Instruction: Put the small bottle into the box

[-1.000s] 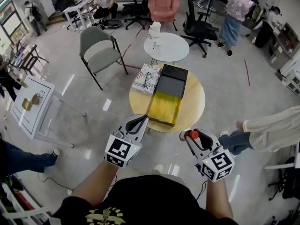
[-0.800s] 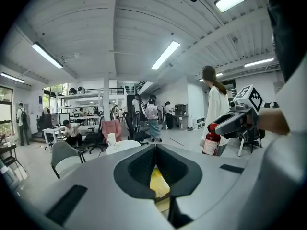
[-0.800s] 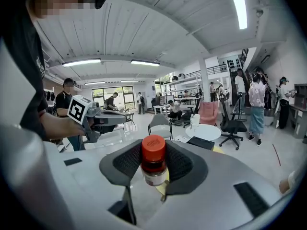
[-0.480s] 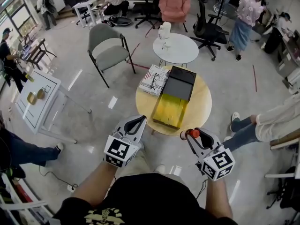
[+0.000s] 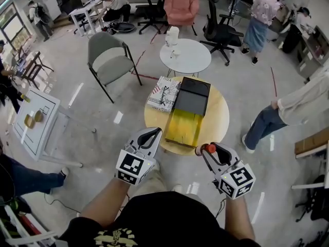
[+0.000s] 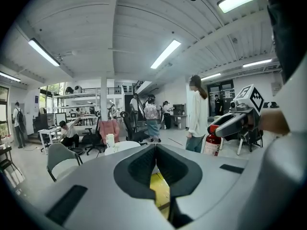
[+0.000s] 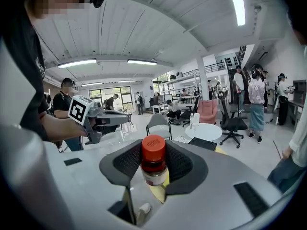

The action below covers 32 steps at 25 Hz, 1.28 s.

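The small bottle [image 5: 207, 148], red-capped with a pale label, sits upright between the pads of my right gripper [image 5: 205, 150], which is shut on it near the round wooden table's [image 5: 218, 118] front right edge. In the right gripper view the bottle [image 7: 153, 160] fills the gap between the jaws. The box [image 5: 183, 126] lies open on the table, its yellow inside nearest me and its black lid [image 5: 191, 98] folded away behind. My left gripper [image 5: 152, 133] hovers at the table's front left, shut, with nothing in it; the box's yellow [image 6: 161, 190] shows below its jaws.
A patterned book [image 5: 163, 92] lies left of the black lid. Beyond stand a white round table [image 5: 185, 57] with a white cup, a grey chair [image 5: 108, 60] and office chairs. A person [image 5: 288, 111] stands close to the table's right side.
Both grippers have edged a little toward the table, the bottle still held in the right one. The person at the right has stepped closer to the table.
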Each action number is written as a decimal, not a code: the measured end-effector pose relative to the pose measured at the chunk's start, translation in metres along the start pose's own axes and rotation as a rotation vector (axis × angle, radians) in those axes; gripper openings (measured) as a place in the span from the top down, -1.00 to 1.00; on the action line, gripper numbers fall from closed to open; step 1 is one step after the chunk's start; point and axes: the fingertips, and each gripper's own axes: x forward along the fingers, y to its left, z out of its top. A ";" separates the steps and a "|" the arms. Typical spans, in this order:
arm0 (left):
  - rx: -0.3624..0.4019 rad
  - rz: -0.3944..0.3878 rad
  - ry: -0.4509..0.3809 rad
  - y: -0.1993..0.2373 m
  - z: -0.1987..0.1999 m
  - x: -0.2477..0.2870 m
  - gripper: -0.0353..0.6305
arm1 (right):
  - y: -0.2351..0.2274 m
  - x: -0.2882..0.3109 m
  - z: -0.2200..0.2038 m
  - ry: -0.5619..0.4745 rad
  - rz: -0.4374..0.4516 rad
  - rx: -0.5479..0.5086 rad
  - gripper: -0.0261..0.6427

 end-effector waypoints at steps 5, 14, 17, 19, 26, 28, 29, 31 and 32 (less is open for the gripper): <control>0.000 -0.023 0.011 0.013 -0.001 0.015 0.84 | -0.009 0.012 0.007 0.002 -0.028 0.019 0.45; 0.005 -0.061 0.015 0.035 0.002 0.043 0.84 | -0.025 0.036 0.016 0.001 -0.055 0.036 0.45; 0.006 -0.073 0.016 0.042 0.005 0.052 0.84 | -0.031 0.043 0.020 0.001 -0.059 0.038 0.45; 0.007 -0.081 0.016 0.047 0.007 0.060 0.84 | -0.038 0.048 0.022 0.003 -0.067 0.041 0.45; 0.019 -0.115 0.023 0.062 0.011 0.085 0.84 | -0.052 0.066 0.032 0.011 -0.091 0.052 0.45; 0.025 -0.127 0.019 0.066 0.014 0.091 0.84 | -0.057 0.070 0.036 0.012 -0.100 0.054 0.45; 0.028 -0.133 0.019 0.068 0.016 0.095 0.84 | -0.060 0.072 0.039 0.011 -0.105 0.055 0.45; 0.033 -0.147 0.024 0.072 0.017 0.101 0.84 | -0.065 0.077 0.043 0.009 -0.111 0.054 0.45; 0.036 -0.153 0.025 0.074 0.018 0.104 0.84 | -0.067 0.080 0.046 0.008 -0.117 0.055 0.45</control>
